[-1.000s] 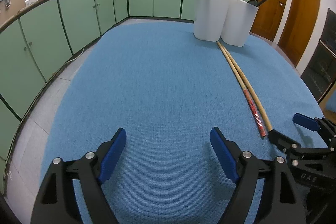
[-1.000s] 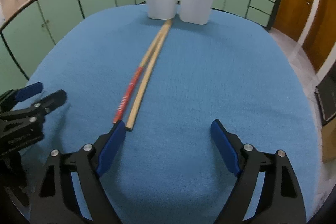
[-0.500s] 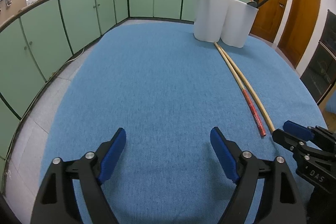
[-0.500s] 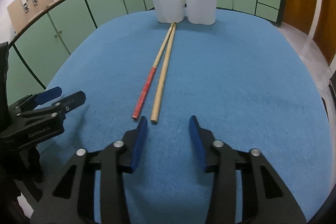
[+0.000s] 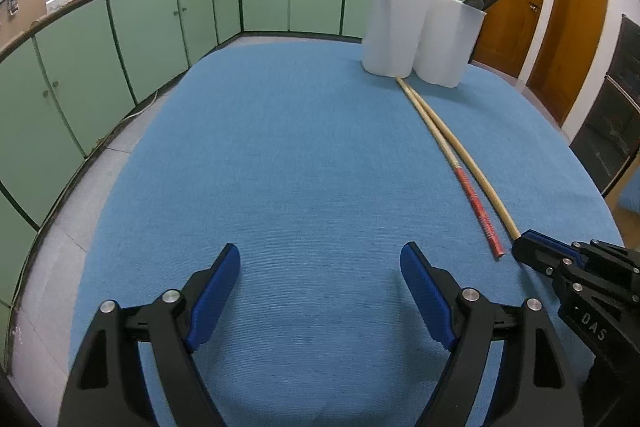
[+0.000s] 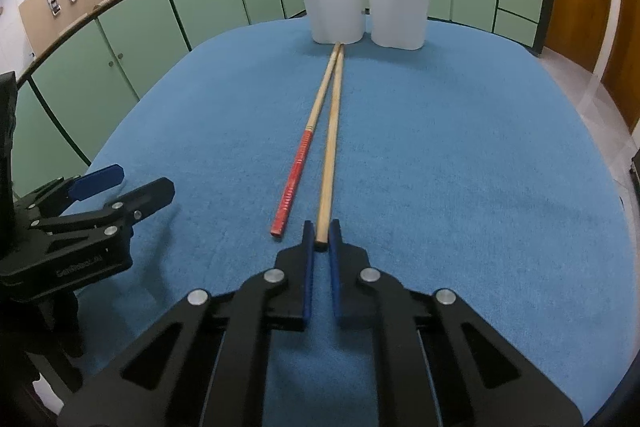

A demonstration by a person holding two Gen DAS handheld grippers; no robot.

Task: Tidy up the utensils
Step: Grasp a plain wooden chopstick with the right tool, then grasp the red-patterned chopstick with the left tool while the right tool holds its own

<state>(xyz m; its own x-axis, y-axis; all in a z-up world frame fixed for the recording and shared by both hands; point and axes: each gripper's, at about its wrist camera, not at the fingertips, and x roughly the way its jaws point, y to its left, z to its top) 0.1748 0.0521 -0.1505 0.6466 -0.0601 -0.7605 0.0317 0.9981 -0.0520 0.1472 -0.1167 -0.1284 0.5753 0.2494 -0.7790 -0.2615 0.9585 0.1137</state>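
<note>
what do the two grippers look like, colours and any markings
Both the left gripper and the right gripper share one build: matte black angular frames with triangular cutouts, silver round bolt heads at the pivots, and flat blue pads lining the fingers. The right gripper's body carries pale lettering reading "DAS". No cables or sleeves show.

The utensils standing in the two white holders [image 6: 366, 1] were cut off by the top edge, and the holder walls hid their lower parts. The right tool [image 5: 532, 253] ran past the frame edge.
</note>
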